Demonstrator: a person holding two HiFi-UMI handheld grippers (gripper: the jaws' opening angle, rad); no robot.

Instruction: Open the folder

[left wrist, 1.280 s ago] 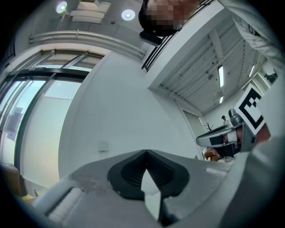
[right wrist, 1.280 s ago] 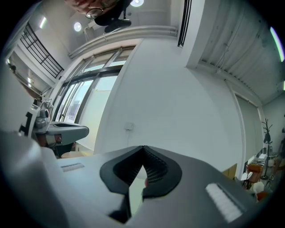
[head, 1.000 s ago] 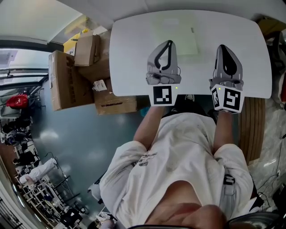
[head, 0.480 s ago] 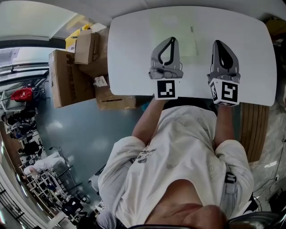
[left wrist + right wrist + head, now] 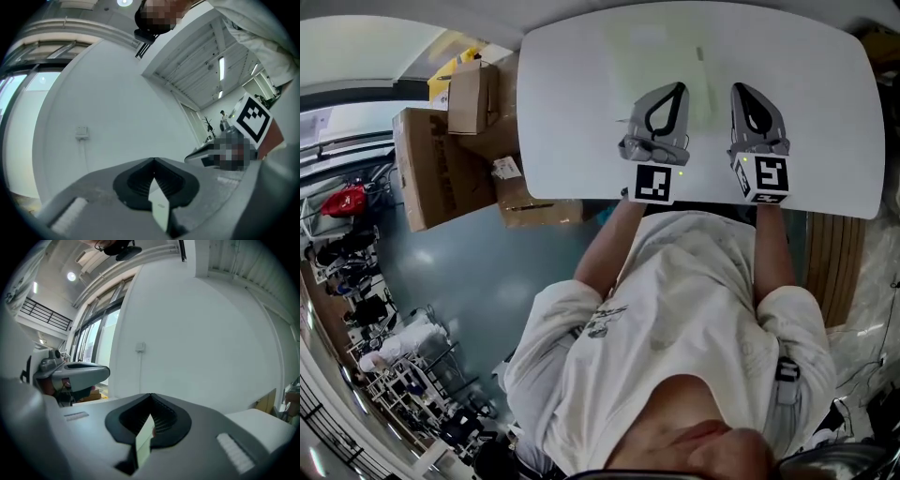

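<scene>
Here my left gripper (image 5: 677,89) and right gripper (image 5: 742,89) were side by side over the white surface (image 5: 567,112), each with jaws pressed together on nothing. The pale folder (image 5: 649,54) lay flat on the surface, just beyond my left gripper.
</scene>
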